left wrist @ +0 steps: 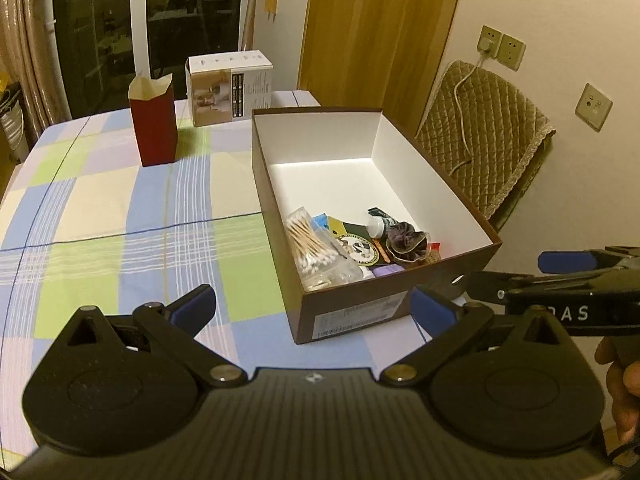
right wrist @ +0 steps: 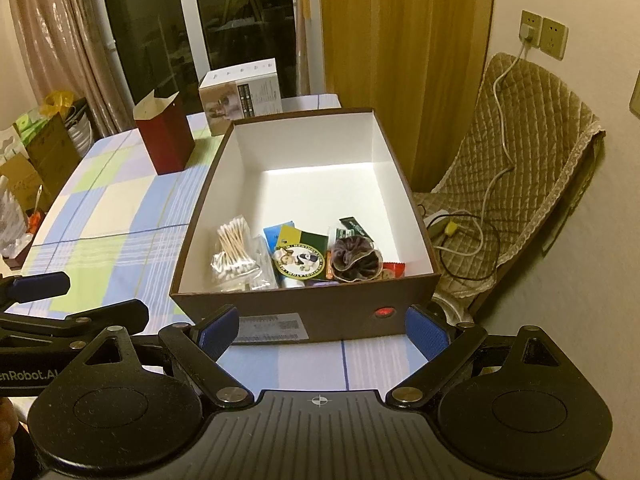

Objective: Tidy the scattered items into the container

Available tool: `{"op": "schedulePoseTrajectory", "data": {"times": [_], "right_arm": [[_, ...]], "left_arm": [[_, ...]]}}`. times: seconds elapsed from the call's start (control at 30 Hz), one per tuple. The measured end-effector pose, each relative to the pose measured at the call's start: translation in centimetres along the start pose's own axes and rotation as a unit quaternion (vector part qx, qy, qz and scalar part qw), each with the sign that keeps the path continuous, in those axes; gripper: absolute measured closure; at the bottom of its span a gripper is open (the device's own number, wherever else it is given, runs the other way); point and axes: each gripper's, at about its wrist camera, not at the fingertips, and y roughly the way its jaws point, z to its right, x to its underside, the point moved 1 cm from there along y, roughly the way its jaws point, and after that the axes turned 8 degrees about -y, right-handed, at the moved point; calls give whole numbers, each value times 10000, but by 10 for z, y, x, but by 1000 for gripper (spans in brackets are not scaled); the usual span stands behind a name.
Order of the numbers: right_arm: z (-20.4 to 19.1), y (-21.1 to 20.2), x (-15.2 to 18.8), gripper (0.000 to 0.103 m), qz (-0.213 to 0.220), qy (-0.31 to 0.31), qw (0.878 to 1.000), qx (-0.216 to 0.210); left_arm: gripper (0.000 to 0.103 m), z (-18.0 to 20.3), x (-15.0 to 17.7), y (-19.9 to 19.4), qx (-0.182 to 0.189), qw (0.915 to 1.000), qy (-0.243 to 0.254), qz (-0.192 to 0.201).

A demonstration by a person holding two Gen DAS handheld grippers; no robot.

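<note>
checked tablecloth (left wrist: 120,208), no strays seen. box (right wrist: 304,312) w/ cotton buds (right wrist: 234,252) dead ahead, long axis running away; right claw (right wrist: 322,334) nearer, left claw (left wrist: 314,306) beside; both wide open, empty.

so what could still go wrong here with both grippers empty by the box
1. The box sits near the table corner; a nudge from the open right gripper might push it toward the chair.
2. The left gripper and right gripper are close together and could collide.
3. The loose cotton swab bag might snag.

Red carton (left wrist: 153,126), printed box (left wrist: 228,94), quilted chair (left wrist: 486,140) nearby
</note>
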Motion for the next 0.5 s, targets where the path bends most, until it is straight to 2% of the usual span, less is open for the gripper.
{"op": "schedulePoseTrajectory", "data": {"times": [0.5], "right_arm": [[-5, -16, 4, 8, 31, -20, 9999, 101]], "left_arm": [[1, 2, 4, -7, -66, 10000, 17, 51]]}}
